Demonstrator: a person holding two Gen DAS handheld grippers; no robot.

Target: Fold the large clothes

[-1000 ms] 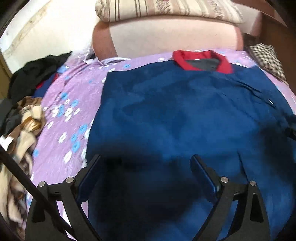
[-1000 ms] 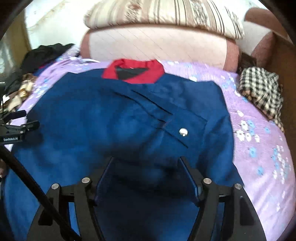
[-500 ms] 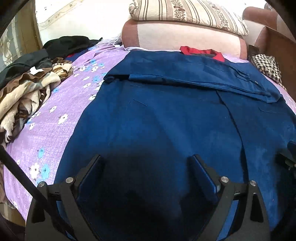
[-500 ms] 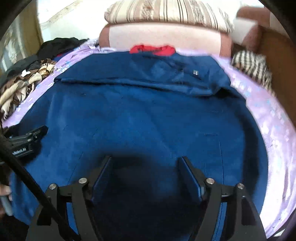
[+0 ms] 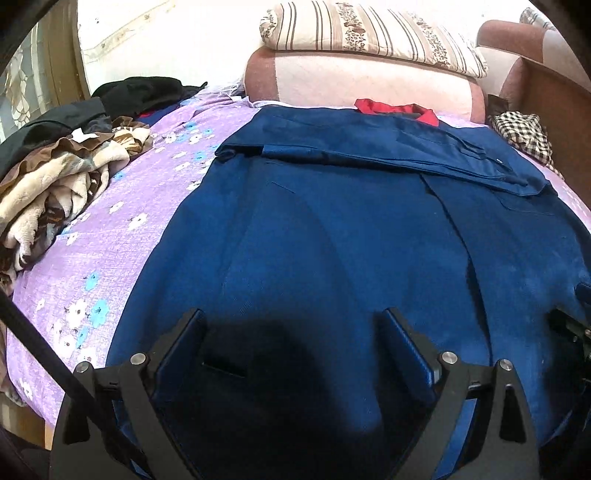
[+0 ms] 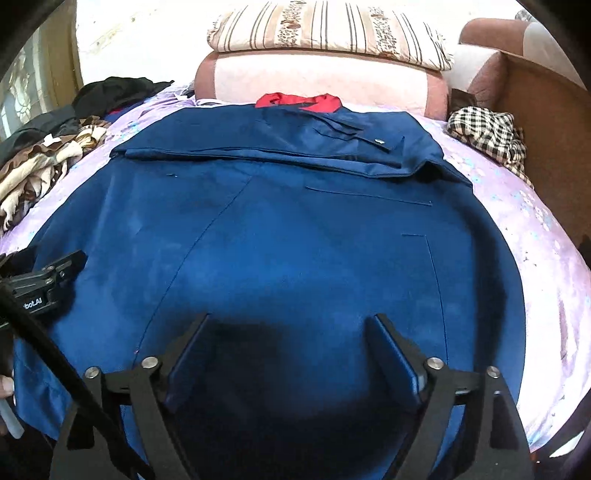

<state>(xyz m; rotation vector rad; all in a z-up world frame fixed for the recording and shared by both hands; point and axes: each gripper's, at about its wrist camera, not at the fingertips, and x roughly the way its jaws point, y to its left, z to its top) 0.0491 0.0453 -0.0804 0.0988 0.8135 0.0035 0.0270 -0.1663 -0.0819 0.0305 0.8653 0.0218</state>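
Note:
A large dark blue garment with a red collar lies flat on the purple flowered bed. Its sleeves are folded across the chest in a band near the collar. It fills the right wrist view too, with its red collar at the far end. My left gripper is open and empty, low over the garment's near hem, left part. My right gripper is open and empty over the near hem, right part. The left gripper's body also shows in the right wrist view.
A pile of brown, cream and black clothes lies on the bed's left side. A black-and-white checked cloth lies at the far right by a brown wooden side. A pink headboard cushion and striped pillow stand beyond the collar.
Both grippers have drawn back from the chest area toward the garment's near hem. They stayed open. The garment has not moved since half a second ago.

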